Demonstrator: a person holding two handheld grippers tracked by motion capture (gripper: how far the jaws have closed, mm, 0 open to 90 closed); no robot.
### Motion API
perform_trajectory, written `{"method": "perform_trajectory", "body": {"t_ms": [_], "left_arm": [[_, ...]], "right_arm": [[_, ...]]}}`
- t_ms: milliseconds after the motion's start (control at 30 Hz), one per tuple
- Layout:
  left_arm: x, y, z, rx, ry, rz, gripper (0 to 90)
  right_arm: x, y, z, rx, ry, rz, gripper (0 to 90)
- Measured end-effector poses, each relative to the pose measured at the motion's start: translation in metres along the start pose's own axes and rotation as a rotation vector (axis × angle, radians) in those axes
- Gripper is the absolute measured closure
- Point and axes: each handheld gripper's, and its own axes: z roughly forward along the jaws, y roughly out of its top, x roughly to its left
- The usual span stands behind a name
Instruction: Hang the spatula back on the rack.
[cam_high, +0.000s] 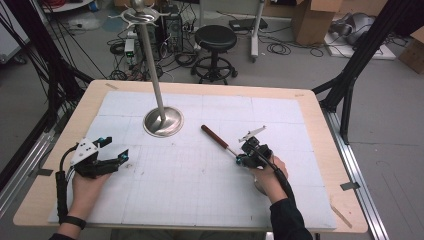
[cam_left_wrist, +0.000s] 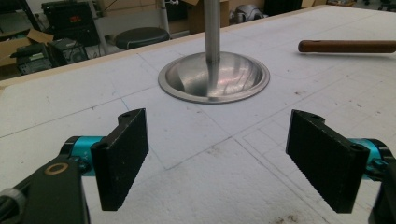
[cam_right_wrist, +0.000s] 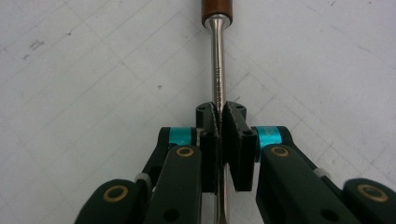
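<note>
Jaws of right gripper (cam_right_wrist: 219, 140): clamped on thin steel shaft of wooden-handled utensil (cam_right_wrist: 218, 65), lying flat on white gridded foam mat (cam_high: 200, 190), handle away. Jaws of left gripper (cam_left_wrist: 229, 158): wide apart, empty. Beyond: polished steel stand (cam_high: 162, 121), domed base, upright pole.

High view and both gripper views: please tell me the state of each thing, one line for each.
Right tongs: shut on the tool's metal shaft.
Left tongs: open, nothing between the pads.
Wooden-handled tool: lying on the mat, gripped at the shaft, handle free.
Metal stand: upright, base resting on the mat.
White mat: flat on the table.
</note>
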Motion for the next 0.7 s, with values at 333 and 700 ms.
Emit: {"method": "perform_trajectory", "body": {"t_ms": [333,700], "left_arm": [[0.000,0.000,0.000,0.001,-0.001,-0.003,21.7],[0.000,0.000,0.000,0.000,0.000,-0.002,21.7]], "right_arm": [[-0.002,-0.001,-0.014,-0.136,0.035,-0.002,85.0],[0.003,0.001,-0.032,-0.266,0.054,-0.029,85.0]]}}
